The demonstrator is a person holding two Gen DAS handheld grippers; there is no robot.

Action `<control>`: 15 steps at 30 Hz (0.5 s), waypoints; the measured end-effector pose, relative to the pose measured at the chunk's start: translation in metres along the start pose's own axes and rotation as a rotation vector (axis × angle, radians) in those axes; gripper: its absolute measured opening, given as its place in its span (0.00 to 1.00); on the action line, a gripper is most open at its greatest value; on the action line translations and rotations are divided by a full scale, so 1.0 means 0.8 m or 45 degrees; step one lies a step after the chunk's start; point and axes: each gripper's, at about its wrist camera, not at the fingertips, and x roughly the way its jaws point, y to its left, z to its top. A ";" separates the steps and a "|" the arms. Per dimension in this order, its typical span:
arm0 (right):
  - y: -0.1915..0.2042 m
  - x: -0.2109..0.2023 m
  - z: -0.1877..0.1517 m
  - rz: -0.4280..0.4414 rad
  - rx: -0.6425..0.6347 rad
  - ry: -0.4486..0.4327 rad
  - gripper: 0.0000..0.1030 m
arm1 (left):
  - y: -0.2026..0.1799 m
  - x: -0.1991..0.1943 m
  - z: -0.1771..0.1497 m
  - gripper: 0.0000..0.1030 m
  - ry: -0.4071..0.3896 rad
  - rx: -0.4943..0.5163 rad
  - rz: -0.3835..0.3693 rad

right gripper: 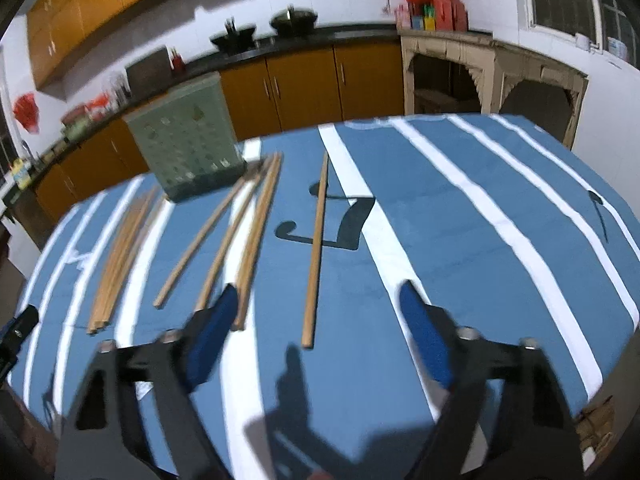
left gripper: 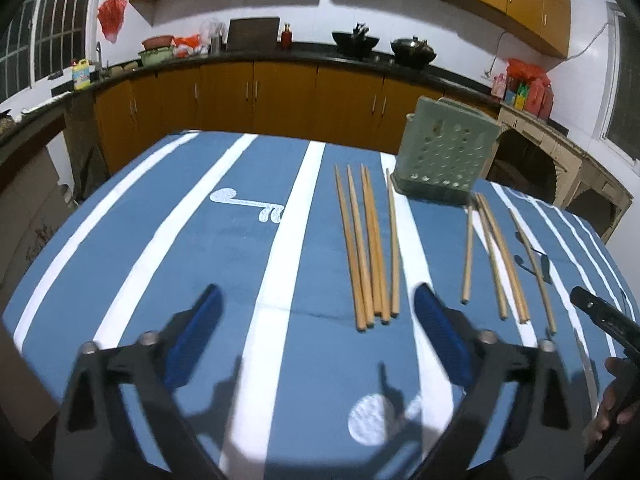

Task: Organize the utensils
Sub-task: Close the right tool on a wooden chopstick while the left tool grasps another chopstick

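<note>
Several wooden chopsticks lie on a blue, white-striped tablecloth (left gripper: 168, 248). One bundle (left gripper: 368, 248) lies ahead of my left gripper (left gripper: 316, 300), which is open and empty above the cloth. A second loose group (left gripper: 496, 256) lies further right. A green perforated utensil holder (left gripper: 444, 152) stands behind them. In the right wrist view the holder (right gripper: 188, 140) is at the far left. A single chopstick (right gripper: 316, 252) lies between the fingers of my open, empty right gripper (right gripper: 316, 300). The loose group (right gripper: 240, 236) and the bundle (right gripper: 120, 256) lie to its left.
Orange kitchen cabinets (left gripper: 248, 92) and a dark counter with pots run behind the table. A beige arched stand (right gripper: 492, 76) is at the right. The table edge (right gripper: 616, 344) is close on the right. The right gripper's tip (left gripper: 600, 316) shows in the left wrist view.
</note>
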 end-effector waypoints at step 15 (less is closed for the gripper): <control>0.007 0.054 0.004 -0.056 -0.033 0.153 0.40 | -0.020 0.097 0.020 0.37 0.237 0.123 -0.043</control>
